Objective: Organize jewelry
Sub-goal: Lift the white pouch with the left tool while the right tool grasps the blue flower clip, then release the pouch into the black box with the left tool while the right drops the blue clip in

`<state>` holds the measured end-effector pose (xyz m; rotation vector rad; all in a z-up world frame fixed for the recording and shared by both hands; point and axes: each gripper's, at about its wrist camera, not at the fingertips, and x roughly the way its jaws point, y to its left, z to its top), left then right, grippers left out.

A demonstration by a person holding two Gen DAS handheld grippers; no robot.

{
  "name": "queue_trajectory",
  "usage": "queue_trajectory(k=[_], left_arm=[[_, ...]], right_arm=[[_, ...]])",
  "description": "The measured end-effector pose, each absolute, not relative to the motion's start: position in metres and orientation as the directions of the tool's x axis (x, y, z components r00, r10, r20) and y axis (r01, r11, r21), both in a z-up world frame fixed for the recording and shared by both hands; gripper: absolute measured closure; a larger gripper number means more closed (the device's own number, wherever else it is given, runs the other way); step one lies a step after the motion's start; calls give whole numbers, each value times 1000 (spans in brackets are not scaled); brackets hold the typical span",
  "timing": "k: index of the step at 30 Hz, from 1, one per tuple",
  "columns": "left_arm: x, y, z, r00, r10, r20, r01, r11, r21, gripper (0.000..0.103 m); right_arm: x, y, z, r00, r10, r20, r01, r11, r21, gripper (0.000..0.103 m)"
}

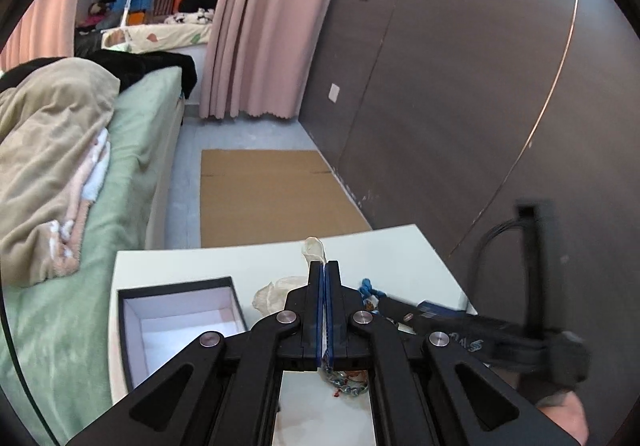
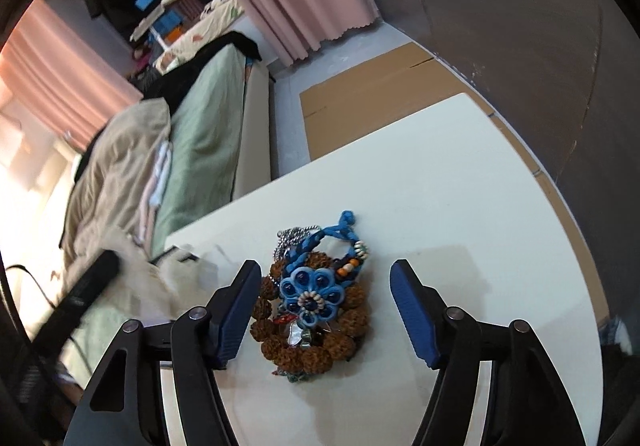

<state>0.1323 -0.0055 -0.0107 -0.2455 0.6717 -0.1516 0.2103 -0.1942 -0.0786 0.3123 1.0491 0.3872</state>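
Left and right wrist views, jewelry sorting at an early stage. The black box (image 1: 180, 330), open and white-lined, is seen at the left part of the white table (image 2: 460, 182), and nothing can be made out inside it. The jewelry pile (image 2: 310, 302), made up of a blue corded flower piece, brown seed beads and a ball chain, is seen lying on the table, well to the right of the box. The right gripper (image 2: 326, 310) is held with its blue pads wide apart, one on either side of the pile; contact cannot be confirmed. The left gripper (image 1: 324, 286) is pressed closed on a pale cloth-like item (image 1: 314, 248); what it is cannot be told. The box's near wall is cut off by the gripper frame. A chain beneath the left gripper is only partly shown. Most sorting is judged to remain.
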Motion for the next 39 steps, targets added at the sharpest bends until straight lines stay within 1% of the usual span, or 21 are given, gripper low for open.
queue_trajectory(k=[2, 3, 4, 5, 6, 8, 11, 22, 27, 32, 35, 36, 38, 39], left_arm=[[130, 1, -9, 779, -215, -590, 51, 958, -282, 103], [128, 5, -8, 781, -212, -587, 46, 957, -285, 103], [127, 8, -7, 784, -209, -585, 41, 957, -288, 103], [125, 11, -6, 786, -206, -583, 35, 956, -291, 103], [124, 14, -6, 787, -204, -582, 31, 955, -294, 103], [121, 19, -4, 790, -200, -580, 24, 955, -297, 103], [114, 25, -2, 795, -194, -575, 14, 953, -303, 103], [86, 54, 6, 819, -152, -553, -45, 944, -327, 103], [82, 70, 1, 817, -146, -558, -70, 935, -347, 103], [87, 80, -5, 809, -169, -563, -76, 919, -387, 103], [92, 86, -9, 796, -176, -579, -102, 904, -415, 103], [96, 87, -11, 782, -167, -601, -126, 901, -415, 101], [102, 90, -16, 754, -180, -632, -149, 890, -431, 86], [104, 91, -18, 744, -197, -638, -151, 881, -448, 63]], right_arm=[[210, -186, -82, 438, 429, -790, -169, 903, 396, 35], [209, -182, -84, 441, 409, -799, -174, 912, 371, 38], [210, -180, -85, 444, 392, -806, -177, 920, 350, 45], [211, -178, -86, 442, 379, -813, -179, 925, 334, 49], [210, -177, -87, 438, 379, -815, -179, 925, 334, 59], [207, -181, -88, 448, 380, -810, -172, 925, 339, 67], [200, -192, -85, 454, 420, -786, -159, 906, 392, 74], [171, -209, -50, 513, 516, -686, -184, 846, 499, 75], [169, -199, -32, 523, 564, -639, -232, 816, 530, 75], [172, -176, -18, 512, 606, -609, -286, 788, 544, 75], [175, -158, -13, 496, 641, -586, -332, 763, 554, 75], [175, -151, -12, 493, 653, -576, -347, 754, 558, 75], [174, -143, -12, 483, 679, -552, -373, 731, 572, 75], [173, -139, -15, 476, 689, -546, -383, 721, 577, 75]])
